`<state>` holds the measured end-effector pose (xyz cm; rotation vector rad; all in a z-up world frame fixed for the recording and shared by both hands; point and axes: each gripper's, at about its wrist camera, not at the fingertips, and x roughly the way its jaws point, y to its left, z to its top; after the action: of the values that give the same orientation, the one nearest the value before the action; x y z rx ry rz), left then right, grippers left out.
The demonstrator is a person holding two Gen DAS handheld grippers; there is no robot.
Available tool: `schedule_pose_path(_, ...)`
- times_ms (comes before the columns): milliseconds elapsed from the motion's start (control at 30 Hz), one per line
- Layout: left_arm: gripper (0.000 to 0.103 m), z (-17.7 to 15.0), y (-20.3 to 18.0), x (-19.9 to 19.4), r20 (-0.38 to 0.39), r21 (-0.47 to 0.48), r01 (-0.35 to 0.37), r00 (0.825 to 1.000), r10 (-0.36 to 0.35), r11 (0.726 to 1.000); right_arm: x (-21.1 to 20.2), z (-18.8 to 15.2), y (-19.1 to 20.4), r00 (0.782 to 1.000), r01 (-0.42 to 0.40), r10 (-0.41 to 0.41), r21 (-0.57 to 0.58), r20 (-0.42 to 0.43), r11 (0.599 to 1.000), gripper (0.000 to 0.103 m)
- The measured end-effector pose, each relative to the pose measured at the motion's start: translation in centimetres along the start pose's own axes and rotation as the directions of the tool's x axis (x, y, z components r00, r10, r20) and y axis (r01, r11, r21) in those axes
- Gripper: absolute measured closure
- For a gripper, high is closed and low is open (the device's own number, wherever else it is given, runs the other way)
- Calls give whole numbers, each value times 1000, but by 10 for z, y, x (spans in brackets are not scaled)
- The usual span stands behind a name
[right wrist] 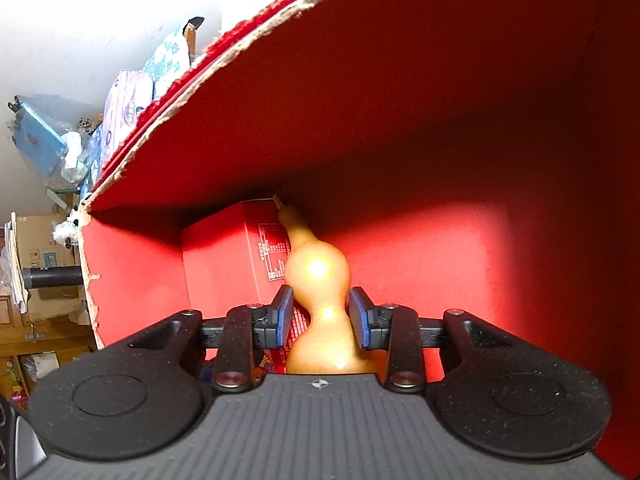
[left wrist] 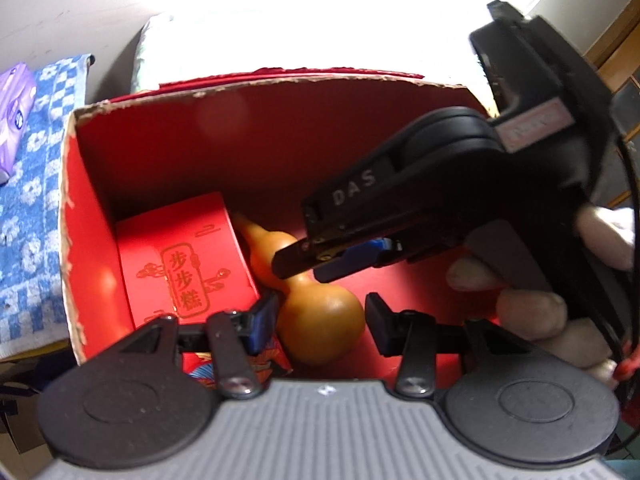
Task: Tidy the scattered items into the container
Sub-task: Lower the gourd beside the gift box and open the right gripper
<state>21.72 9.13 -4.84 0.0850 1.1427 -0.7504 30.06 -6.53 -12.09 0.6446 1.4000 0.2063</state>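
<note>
A: Gourd (right wrist: 318, 280)?
B: Lying on the floor of the red box (left wrist: 280, 136), neck toward the far corner, just beside a red carton (left wrist: 184, 264).
A: Right gripper (right wrist: 319, 316)?
B: Inside the box, fingers spread either side of the gourd's waist, a gap showing on each side.
A: Left gripper (left wrist: 320, 320)?
B: Above the box's near edge, spread wide, pinching nothing.
A: Around the box?
B: Blue checked cloth (left wrist: 32, 184) to the left.

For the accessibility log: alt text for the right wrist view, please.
The right gripper, fingers open, straddles the waist of a tan gourd lying inside a red box. A smaller red carton sits beside the gourd, toward the box's corner.
</note>
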Motion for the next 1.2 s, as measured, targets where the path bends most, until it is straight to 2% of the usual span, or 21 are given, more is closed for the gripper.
schedule_pose_path(167,57,2,-2,11,-12,-15,-14,1000,14,1000,0,1,1,1000,-5,5,-3,14,1000,68)
schedule_pose_path(367,57,4,-5,14,-24,-30,-64,998,63,997,-8,0,4,999,0,0,-13,39,1000,68)
schedule_pose_path(467,54,4,-7,12,-27,-27,-107,994,107,994,-34,-8,-24,999,8,-7,-21,39,1000,68)
schedule_pose_path(533,57,5,-10,10,-19,-22,-129,992,128,991,-40,-10,-28,999,13,-12,-30,46,999,68)
schedule_pose_path(933,57,4,-21,-7,26,-50,-170,985,171,984,-61,-22,-30,993,46,-37,-76,115,996,66)
schedule_pose_path(1200,49,-7,-46,-35,89,-82,-216,971,224,973,-86,-36,-28,983,49,-24,-133,181,990,64)
